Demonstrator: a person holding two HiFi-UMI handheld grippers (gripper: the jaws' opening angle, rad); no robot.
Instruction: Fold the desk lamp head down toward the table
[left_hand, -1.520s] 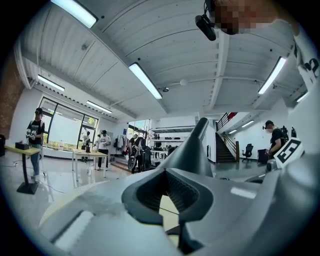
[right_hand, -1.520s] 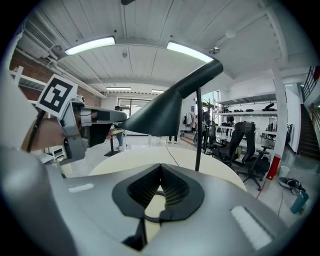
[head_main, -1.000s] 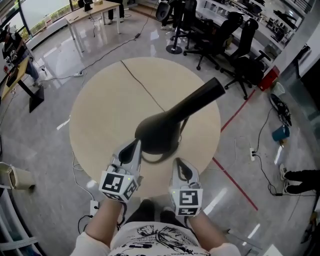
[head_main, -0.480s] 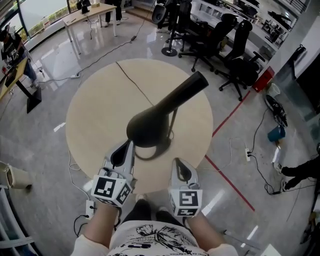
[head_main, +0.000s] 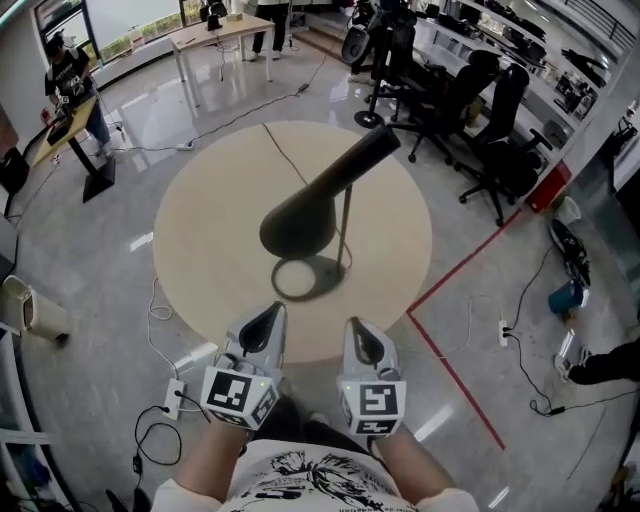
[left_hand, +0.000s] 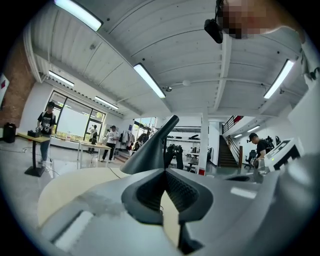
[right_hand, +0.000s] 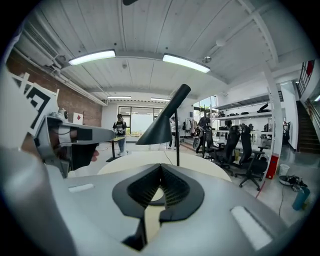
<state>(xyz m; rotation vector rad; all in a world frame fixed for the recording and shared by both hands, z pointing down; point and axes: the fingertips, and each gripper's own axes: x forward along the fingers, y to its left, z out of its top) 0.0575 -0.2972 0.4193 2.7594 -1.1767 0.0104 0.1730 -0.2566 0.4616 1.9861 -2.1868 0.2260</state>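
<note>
A black desk lamp stands on the round beige table (head_main: 200, 240). Its cone head (head_main: 300, 222) tilts down to the left on a thin upright stem (head_main: 347, 225), above the round base (head_main: 305, 278). My left gripper (head_main: 272, 312) and right gripper (head_main: 355, 325) are both shut and empty at the table's near edge, short of the base and apart from the lamp. In the left gripper view, the head (left_hand: 150, 147) rises beyond the shut left gripper (left_hand: 165, 171). The right gripper view shows the head (right_hand: 160, 127) and stem (right_hand: 177, 145) past the shut right gripper (right_hand: 160, 166).
A thin cord (head_main: 285, 170) runs across the table to its far edge. Office chairs (head_main: 470, 95) stand at the back right. A red line (head_main: 455, 260) crosses the floor on the right. Cables and a power strip (head_main: 175, 395) lie on the floor near left.
Both grippers have drawn back from the lamp toward the table's near edge. The left one was close under the head's rim; now it is apart. The lamp looks smaller and farther away.
</note>
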